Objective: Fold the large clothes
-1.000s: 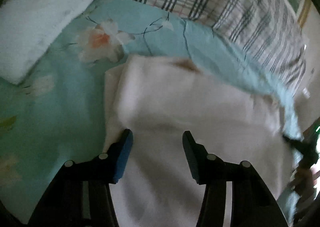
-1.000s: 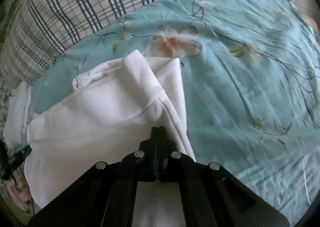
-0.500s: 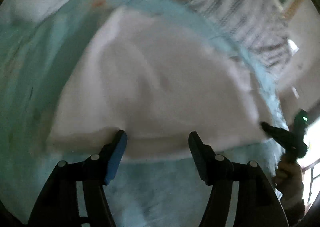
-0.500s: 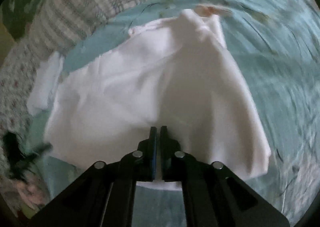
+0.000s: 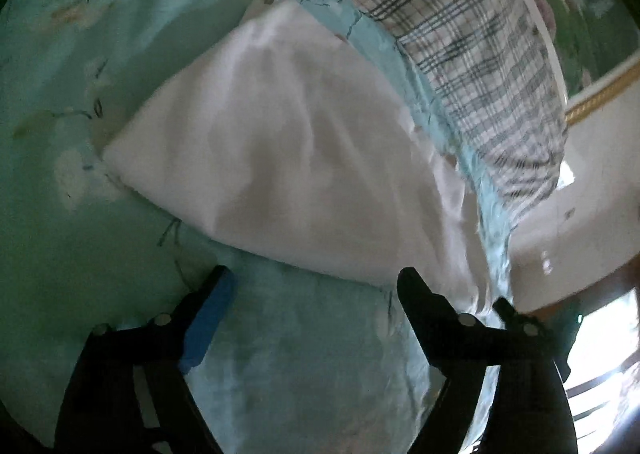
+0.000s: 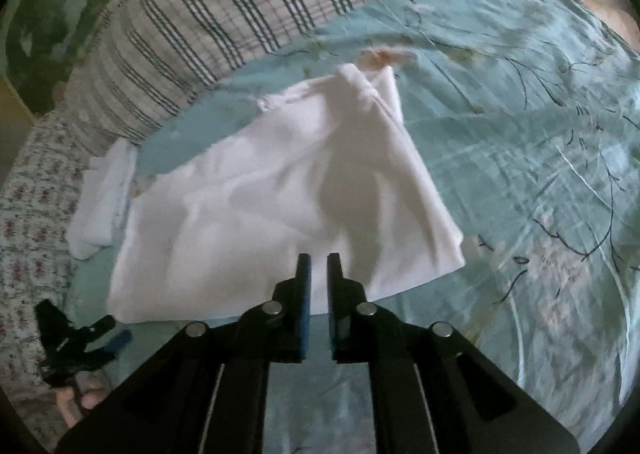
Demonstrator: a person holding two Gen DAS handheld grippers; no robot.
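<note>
White cloth is what your left wrist view shows: the folded garment (image 5: 304,157) lies flat on the teal floral bedspread (image 5: 72,141), a soft wedge with smooth top and a neat fold along its near edge. Your left gripper (image 5: 316,282) has just been opening; its jaws stand wide apart with only bedspread between them, just short of that edge. A plaid blanket (image 5: 472,33) lies beyond the garment, and a pale wall with a gilt-framed picture (image 5: 600,93) rises at right.

From your right wrist view, the garment (image 6: 280,205) spreads ahead, bunched at its far corner. Your right gripper (image 6: 318,266) has just been opening, a narrow gap between its jaws, released, over the near hem. Another folded white cloth (image 6: 104,197) sits left, beside the plaid blanket (image 6: 224,5)
</note>
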